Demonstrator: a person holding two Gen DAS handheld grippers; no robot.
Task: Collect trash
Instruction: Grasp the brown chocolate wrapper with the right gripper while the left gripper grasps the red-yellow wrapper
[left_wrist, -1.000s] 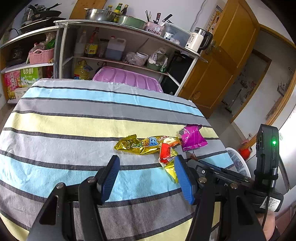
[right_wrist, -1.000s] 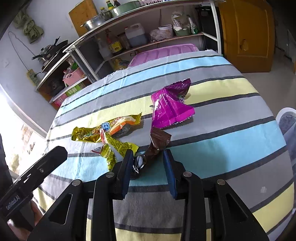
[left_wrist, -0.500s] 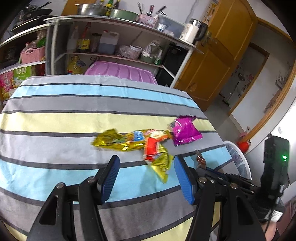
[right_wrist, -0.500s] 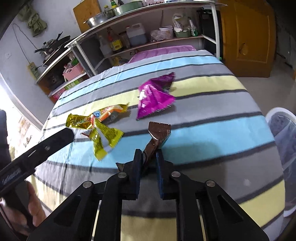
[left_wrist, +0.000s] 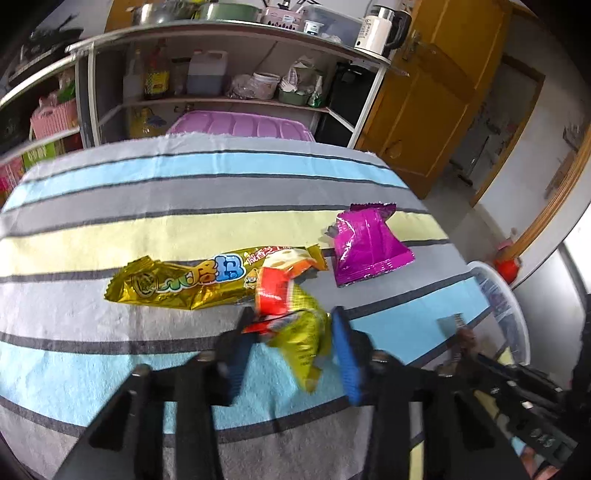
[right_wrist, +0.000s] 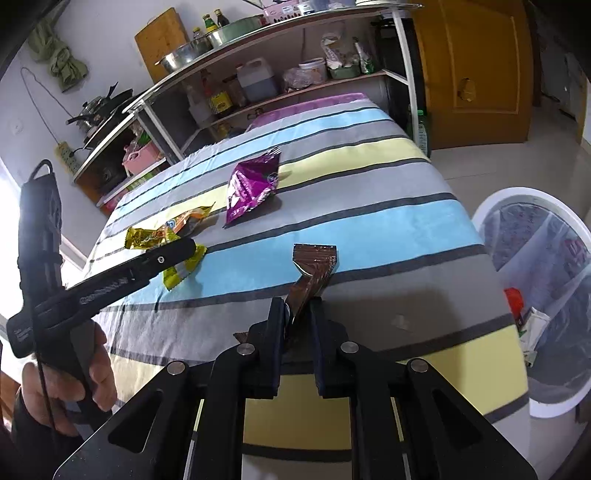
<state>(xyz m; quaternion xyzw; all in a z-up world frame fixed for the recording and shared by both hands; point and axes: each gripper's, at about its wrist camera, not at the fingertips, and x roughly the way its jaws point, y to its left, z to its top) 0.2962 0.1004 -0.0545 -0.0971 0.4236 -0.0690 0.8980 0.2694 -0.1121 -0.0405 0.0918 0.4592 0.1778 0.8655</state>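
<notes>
My right gripper (right_wrist: 297, 314) is shut on a brown wrapper (right_wrist: 314, 266) and holds it above the striped tablecloth (right_wrist: 369, 221), near the table's right edge. My left gripper (left_wrist: 291, 343) is open, its blue pads on either side of a red and yellow wrapper (left_wrist: 291, 314) lying on the cloth. A long gold wrapper (left_wrist: 192, 280) lies just beyond it, and a purple packet (left_wrist: 369, 243) lies to the right. The purple packet (right_wrist: 255, 184) and gold wrapper (right_wrist: 162, 232) also show in the right wrist view. A white bin (right_wrist: 532, 295) with a liner stands on the floor right of the table.
A metal shelf rack (left_wrist: 221, 74) with bottles, bowls and a kettle stands behind the table. A pink plastic lid (left_wrist: 240, 125) lies at the table's far edge. A wooden door (left_wrist: 424, 110) is at the back right. A red object (left_wrist: 506, 266) sits on the floor.
My right gripper has lifted the brown wrapper and swung right toward the bin. My left gripper has moved forward and narrowed, so the red and yellow wrapper now lies between its pads.
</notes>
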